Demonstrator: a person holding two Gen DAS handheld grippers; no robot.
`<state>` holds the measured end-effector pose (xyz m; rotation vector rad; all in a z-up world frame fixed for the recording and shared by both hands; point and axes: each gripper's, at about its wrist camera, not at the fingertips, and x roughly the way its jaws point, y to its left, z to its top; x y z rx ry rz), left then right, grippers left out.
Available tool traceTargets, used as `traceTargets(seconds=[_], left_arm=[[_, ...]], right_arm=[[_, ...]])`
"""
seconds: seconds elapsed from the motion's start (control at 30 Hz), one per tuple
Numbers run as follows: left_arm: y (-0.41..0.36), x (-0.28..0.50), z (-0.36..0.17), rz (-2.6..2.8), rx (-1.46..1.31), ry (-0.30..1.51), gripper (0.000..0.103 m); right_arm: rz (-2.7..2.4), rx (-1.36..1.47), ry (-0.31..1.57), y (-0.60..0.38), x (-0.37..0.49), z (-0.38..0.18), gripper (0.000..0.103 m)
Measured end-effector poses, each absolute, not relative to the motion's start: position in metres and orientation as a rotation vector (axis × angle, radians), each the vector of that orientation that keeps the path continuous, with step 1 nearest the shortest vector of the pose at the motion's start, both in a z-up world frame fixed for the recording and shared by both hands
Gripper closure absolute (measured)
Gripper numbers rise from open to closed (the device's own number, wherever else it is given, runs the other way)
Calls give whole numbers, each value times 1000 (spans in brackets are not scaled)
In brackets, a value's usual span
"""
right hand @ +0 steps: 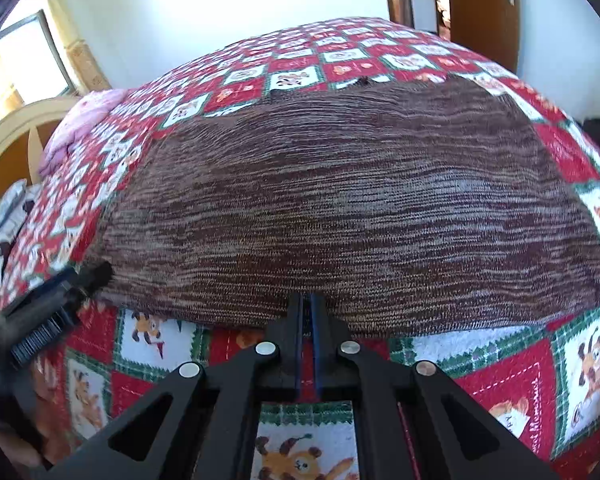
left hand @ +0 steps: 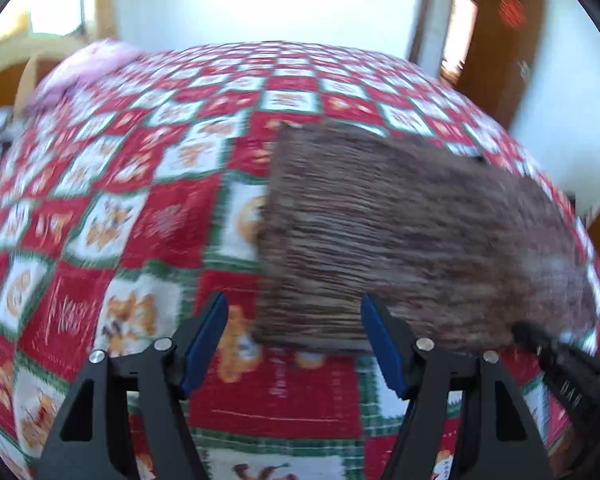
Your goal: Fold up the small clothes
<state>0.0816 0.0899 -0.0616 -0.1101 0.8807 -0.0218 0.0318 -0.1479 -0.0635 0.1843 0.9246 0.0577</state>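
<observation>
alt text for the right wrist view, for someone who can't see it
A brown knitted garment lies spread flat on a red, white and green patchwork bedspread, with the right gripper shut at the garment's near edge. The left gripper shows at the garment's left corner; pink fabric lies far left.

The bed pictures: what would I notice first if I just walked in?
Probably the loud red, white and green checked blanket with cartoon animals covering the bed. Next, the brown knitted garment lying flat on it, with the right claw shut at its near edge and the left claw open at its corner.
</observation>
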Motion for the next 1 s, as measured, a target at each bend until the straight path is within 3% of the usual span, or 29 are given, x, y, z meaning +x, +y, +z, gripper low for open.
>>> traceTargets(seconds=[0.23, 0.4, 0.47, 0.57, 0.7, 0.8, 1.0], left_arm=[[119, 71, -78, 51, -408, 891, 32], [107, 53, -79, 65, -435, 850, 30], [96, 55, -80, 42, -390, 861, 19], [88, 67, -77, -7, -374, 869, 13], [92, 90, -71, -63, -469, 856, 13], [107, 98, -71, -92, -591, 805, 23], [120, 92, -86, -116, -641, 790, 29]], right_arm=[[87, 257, 921, -160, 31, -66, 99], [89, 259, 918, -156, 33, -67, 99], [94, 271, 917, -158, 33, -67, 99], [99, 282, 915, -159, 33, -68, 99], [96, 273, 913, -159, 32, -68, 99], [97, 275, 913, -160, 32, -68, 99], [100, 282, 914, -161, 32, -69, 99]])
